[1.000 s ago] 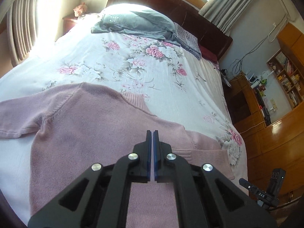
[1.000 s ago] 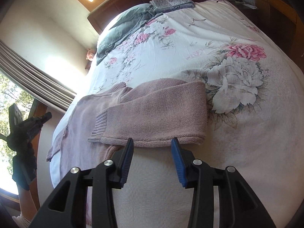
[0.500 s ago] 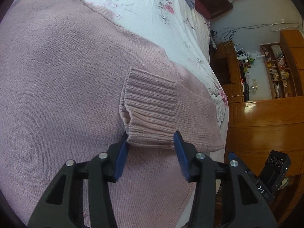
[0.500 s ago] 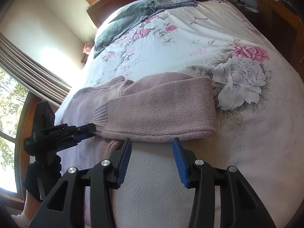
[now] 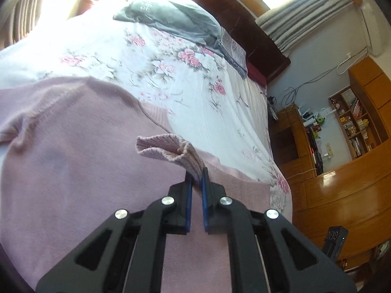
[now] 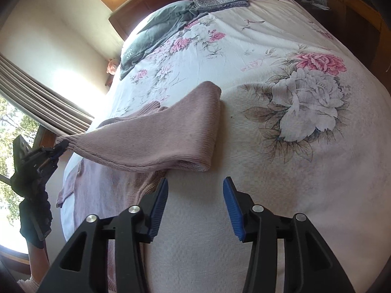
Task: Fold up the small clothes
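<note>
A dusty pink knit sweater [image 5: 73,161] lies spread on the floral bedspread [image 5: 171,78]. My left gripper [image 5: 196,178] is shut on the ribbed cuff [image 5: 168,150] of its sleeve, which is raised off the sweater body. In the right wrist view the sleeve [image 6: 158,141] stretches taut from its fold on the bed to the left gripper [image 6: 57,150] at the left edge. My right gripper [image 6: 195,195] hovers open just in front of the sleeve's fold, holding nothing.
A grey pillow [image 5: 171,22] and a folded patterned cloth [image 6: 217,0] lie at the dark headboard. Wooden cabinets and bookshelves [image 5: 354,122] stand along the bed's right side. A curtained window [image 6: 36,102] is on the left.
My left gripper closed on the sleeve cuff and lifted it, pulling the sleeve up off the sweater. The right gripper stayed open and moved little.
</note>
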`<state>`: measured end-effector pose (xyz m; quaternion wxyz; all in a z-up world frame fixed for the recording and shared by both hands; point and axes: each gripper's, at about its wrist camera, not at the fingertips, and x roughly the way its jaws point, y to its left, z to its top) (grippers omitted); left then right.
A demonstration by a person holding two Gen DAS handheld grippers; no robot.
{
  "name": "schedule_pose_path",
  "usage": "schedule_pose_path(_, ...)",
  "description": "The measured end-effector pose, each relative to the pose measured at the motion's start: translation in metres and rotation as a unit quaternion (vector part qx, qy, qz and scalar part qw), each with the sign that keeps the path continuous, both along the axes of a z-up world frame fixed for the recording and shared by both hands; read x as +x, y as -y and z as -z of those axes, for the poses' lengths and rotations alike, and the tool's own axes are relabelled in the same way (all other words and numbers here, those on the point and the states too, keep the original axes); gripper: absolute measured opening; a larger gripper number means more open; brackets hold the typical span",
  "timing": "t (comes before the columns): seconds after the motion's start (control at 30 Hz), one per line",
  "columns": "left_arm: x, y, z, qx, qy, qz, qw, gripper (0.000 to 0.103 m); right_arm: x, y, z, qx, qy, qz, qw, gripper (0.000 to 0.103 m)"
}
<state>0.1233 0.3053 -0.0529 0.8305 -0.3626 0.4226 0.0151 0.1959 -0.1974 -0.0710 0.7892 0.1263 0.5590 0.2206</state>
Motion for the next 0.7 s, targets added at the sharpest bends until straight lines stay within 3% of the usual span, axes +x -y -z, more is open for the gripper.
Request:
schedule_pose_path(0.2,-0.01,-0.069,0.015,0.029,-0.027,-0.06,0.9974,0.005,0.019,-0.025,0.005,0.031,-0.019,-0.009,0.999,0.054)
schedule_pose_path(0.43,-0.01,-0.101,0.069,0.023,-0.075,-0.063,0.995,0.005,0.058,-0.061,0.039,0.093,-0.093,0.005,0.991,0.055)
schedule_pose_path(0.5,-0.011,-0.105,0.08,0.018,-0.087,-0.066,0.9938,0.007,0.066,-0.071,0.054,0.081,-0.117,0.004,0.99,0.05)
schedule_pose_path(0.53,-0.014,-0.108,0.085,0.015,-0.092,-0.07,0.9932,0.009,0.066,-0.077,0.06,0.065,-0.127,-0.002,0.99,0.033)
schedule_pose_path(0.57,-0.016,-0.112,0.088,0.015,-0.097,-0.074,0.9924,0.01,0.064,-0.082,0.066,0.042,-0.134,-0.009,0.99,0.023)
schedule_pose_path(0.63,-0.022,-0.121,0.088,0.028,-0.105,-0.085,0.9904,0.017,0.058,-0.088,0.073,0.017,-0.129,-0.025,0.991,0.023)
schedule_pose_path(0.7,-0.03,-0.132,0.08,0.05,-0.108,-0.1,0.9878,0.017,0.054,-0.091,0.071,-0.002,-0.12,-0.037,0.992,0.021)
